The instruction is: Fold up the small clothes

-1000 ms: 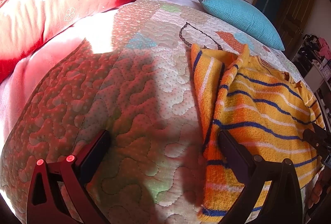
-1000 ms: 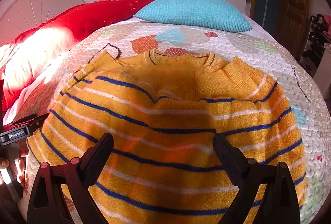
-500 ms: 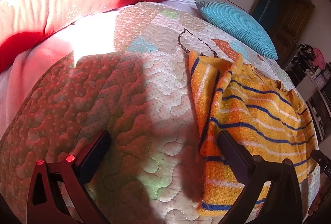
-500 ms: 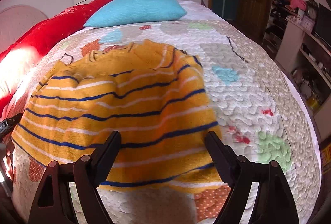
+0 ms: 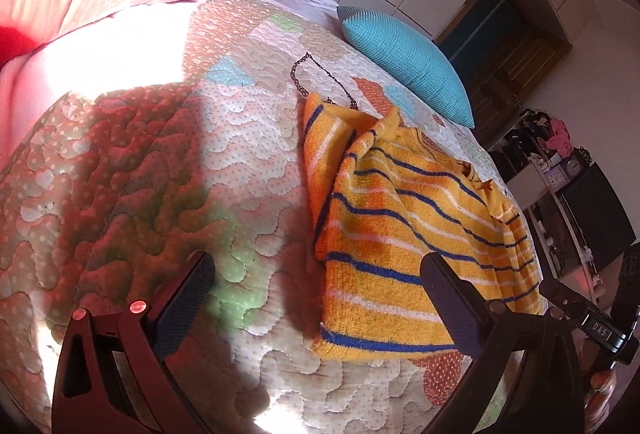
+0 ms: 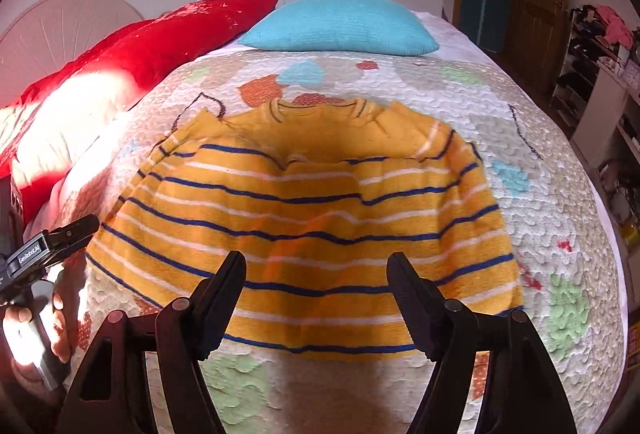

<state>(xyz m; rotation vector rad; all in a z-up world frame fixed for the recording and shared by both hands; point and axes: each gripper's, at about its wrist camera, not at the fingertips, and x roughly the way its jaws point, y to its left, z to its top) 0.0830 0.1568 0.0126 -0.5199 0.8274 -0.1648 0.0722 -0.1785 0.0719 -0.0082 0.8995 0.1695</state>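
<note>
I see the bed point(image 6: 520, 137) filling both views, its patterned quilt running up to a red pillow point(image 6: 168, 45) at upper left and a blue pillow point(image 6: 340, 23) at top centre of the right wrist view. The yellow striped sweater point(image 6: 312, 201) lies flat across the middle of that frame, collar toward the blue pillow, hem nearest me. Both sleeves look already folded in over the body, so I judge the side folds done; the sweater is not yet folded end to end, and I see no other clothes waiting.

In the left wrist view the sweater point(image 5: 400, 234) sits right of centre, its left edge doubled over in a ridge.

My right gripper point(image 6: 316, 294) hangs above the hem at bottom centre. Its jaws have just been closing, yet they stand well apart with nothing pinched between them. My left gripper point(image 5: 316, 298) is spread wide over bare quilt at the bottom of its frame, beside the sweater's lower left corner, holding nothing.
</note>
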